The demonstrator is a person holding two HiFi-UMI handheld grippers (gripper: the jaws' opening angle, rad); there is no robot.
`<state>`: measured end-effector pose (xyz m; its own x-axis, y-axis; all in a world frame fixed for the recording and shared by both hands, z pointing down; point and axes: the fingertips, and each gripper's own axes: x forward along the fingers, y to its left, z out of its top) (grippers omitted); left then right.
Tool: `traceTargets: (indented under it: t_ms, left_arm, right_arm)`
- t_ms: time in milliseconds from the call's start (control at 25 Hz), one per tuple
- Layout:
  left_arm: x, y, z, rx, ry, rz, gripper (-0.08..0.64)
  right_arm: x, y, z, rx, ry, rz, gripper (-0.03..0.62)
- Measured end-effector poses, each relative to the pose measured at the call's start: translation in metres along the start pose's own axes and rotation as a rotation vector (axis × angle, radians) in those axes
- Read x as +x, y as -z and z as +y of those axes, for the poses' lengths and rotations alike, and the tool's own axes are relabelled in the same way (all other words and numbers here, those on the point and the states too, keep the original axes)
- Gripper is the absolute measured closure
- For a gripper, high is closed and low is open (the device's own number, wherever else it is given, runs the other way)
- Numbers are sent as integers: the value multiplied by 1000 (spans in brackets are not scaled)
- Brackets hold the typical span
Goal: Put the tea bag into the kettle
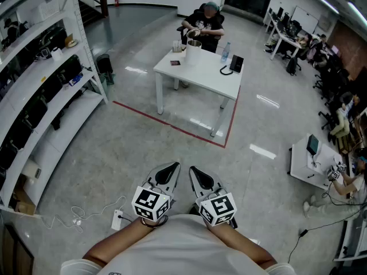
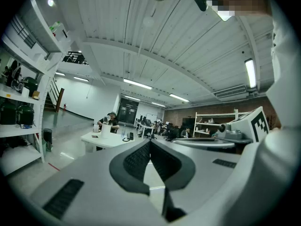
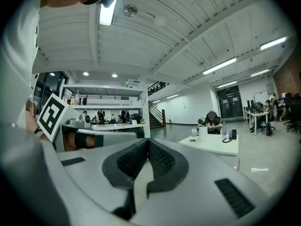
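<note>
Across the room stands a white table [image 1: 198, 76]. On it is a pale kettle [image 1: 194, 50] with a metal top, also seen small in the left gripper view [image 2: 106, 128] and the right gripper view [image 3: 203, 133]. A small dark packet [image 1: 175, 63] lies to the left of the kettle; it is too small to say if it is the tea bag. My left gripper [image 1: 170, 168] and right gripper [image 1: 195, 171] are held side by side near my chest, pointing level toward the table. The left gripper [image 2: 150, 142] and the right gripper [image 3: 148, 142] are both shut, with nothing in them.
A person [image 1: 205, 22] sits behind the table, hands at the kettle. A water bottle [image 1: 225, 51] and a black phone [image 1: 235, 63] are on the table. Red floor tape [image 1: 172, 126] borders it. Shelves [image 1: 40, 96] line the left; a power strip [image 1: 117, 218] lies on the floor.
</note>
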<state>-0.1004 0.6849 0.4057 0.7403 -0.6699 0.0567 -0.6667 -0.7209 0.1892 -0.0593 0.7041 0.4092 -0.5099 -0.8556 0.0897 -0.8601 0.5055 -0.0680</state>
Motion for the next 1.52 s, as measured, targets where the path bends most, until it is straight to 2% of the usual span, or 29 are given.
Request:
traceTargets:
  t_ms: [360,680,920,1000,1160,1520]
  left_arm:
    - [51,-3,-1,-15,-41,-9,551]
    - [110,-4,-9,-21,-105,-29,551]
    - [140,14,-22,-42,-138,-20,551]
    - [148,15,-16,-64,-159,-13,551]
    - [158,11,-4,-57,-195,-16,551]
    - [197,4,28,-35,-183,4,551]
  right_arm:
    - [8,-10,-49,-21,-48,-2,581]
    - [8,-9,-117,-13,-91,26,580]
    - [3,3,-147,-9,-154,49,580]
    - [8,9,-160,16,-152,68,580]
    - [18,7,-180,38,-147,64,580]
    - [60,1,-205,55,-149,43,580]
